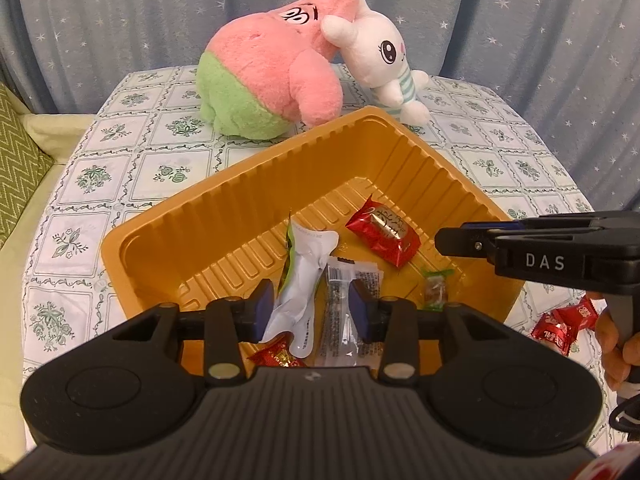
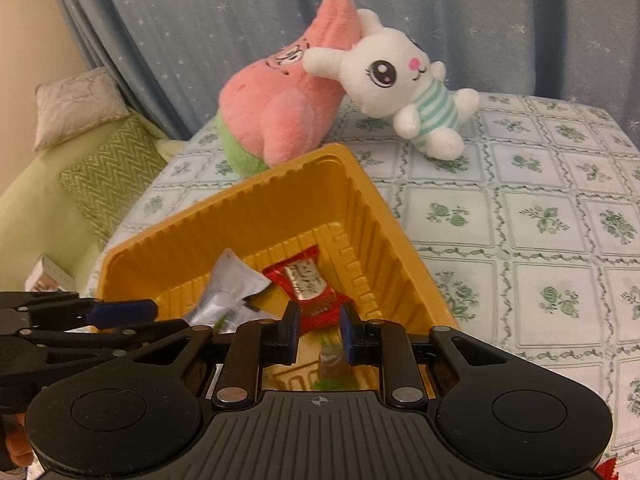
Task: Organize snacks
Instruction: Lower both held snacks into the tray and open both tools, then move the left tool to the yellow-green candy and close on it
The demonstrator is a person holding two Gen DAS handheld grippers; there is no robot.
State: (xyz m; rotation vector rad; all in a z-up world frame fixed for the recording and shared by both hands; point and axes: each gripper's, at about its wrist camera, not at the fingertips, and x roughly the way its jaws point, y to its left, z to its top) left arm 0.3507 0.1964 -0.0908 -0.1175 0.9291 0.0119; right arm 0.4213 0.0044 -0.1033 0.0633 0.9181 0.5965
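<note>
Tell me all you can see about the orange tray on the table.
The orange tray looks like thin glossy plastic, rectangular, with tall ribbed walls and a ridged floor. It sits upright on the flowered tablecloth, turned corner-on to both cameras. Wrapped snacks lie inside, among them a red candy and a white pouch.

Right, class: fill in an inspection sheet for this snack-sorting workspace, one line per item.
Surface: table with floral checked tablecloth.
Job's things: orange tray holds a red candy, a white pouch, a clear-wrapped bar and a small green-ended sweet; more red candies lie on the cloth outside it.
Clutter: pink plush and white bunny plush behind the tray.
Grippers: left gripper and right gripper open over the tray, holding nothing.
Cables: nothing seen.
Surroundings: starred curtain, green cushion.
</note>
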